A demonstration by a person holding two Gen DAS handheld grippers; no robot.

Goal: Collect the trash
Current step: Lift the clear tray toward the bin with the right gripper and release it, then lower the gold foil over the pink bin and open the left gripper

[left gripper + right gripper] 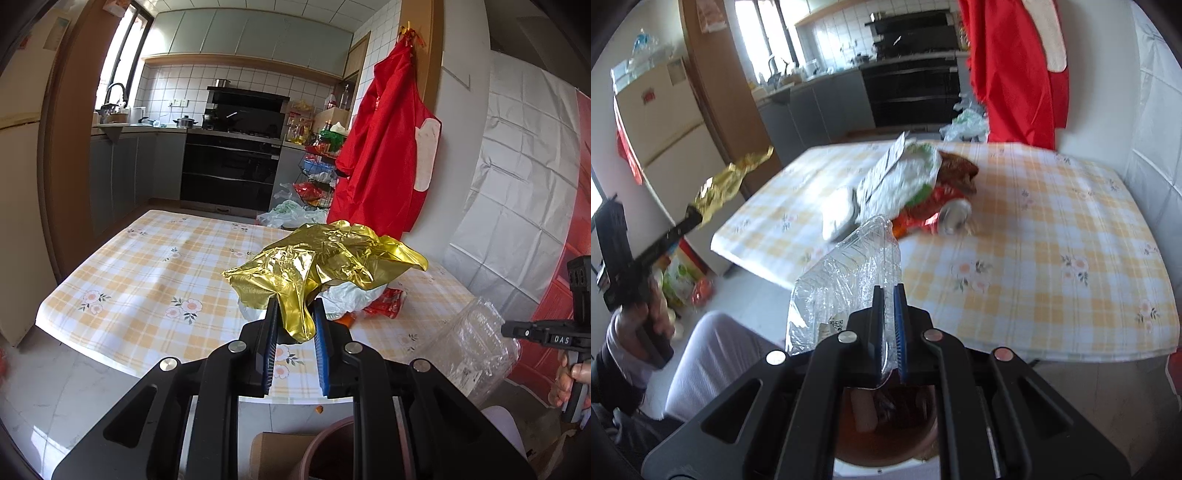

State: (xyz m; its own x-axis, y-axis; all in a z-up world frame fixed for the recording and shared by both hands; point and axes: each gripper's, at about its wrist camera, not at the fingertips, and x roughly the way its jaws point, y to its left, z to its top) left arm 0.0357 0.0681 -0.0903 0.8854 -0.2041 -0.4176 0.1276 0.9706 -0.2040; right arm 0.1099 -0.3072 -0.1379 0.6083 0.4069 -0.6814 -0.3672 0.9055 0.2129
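Observation:
My left gripper [294, 314] is shut on a crumpled gold foil wrapper [325, 262] and holds it above the near table edge; the wrapper also shows in the right wrist view [727, 184]. My right gripper [888, 295] is shut on a clear plastic clamshell container [849, 273], held over a brown trash bin [886, 428]; the container also shows in the left wrist view [469, 343]. On the checked tablecloth [1052, 229] lies a pile of trash: white plastic bags [905, 177], a red-orange wrapper [923, 214], a brown wrapper [956, 170] and a can [955, 219].
The bin's rim [325, 443] and a cardboard box [273, 458] sit below the table edge. A red apron [384, 158] hangs on the wall beyond the table. Bags lie on the floor at left [683, 280]. A fridge [665, 122] stands at left.

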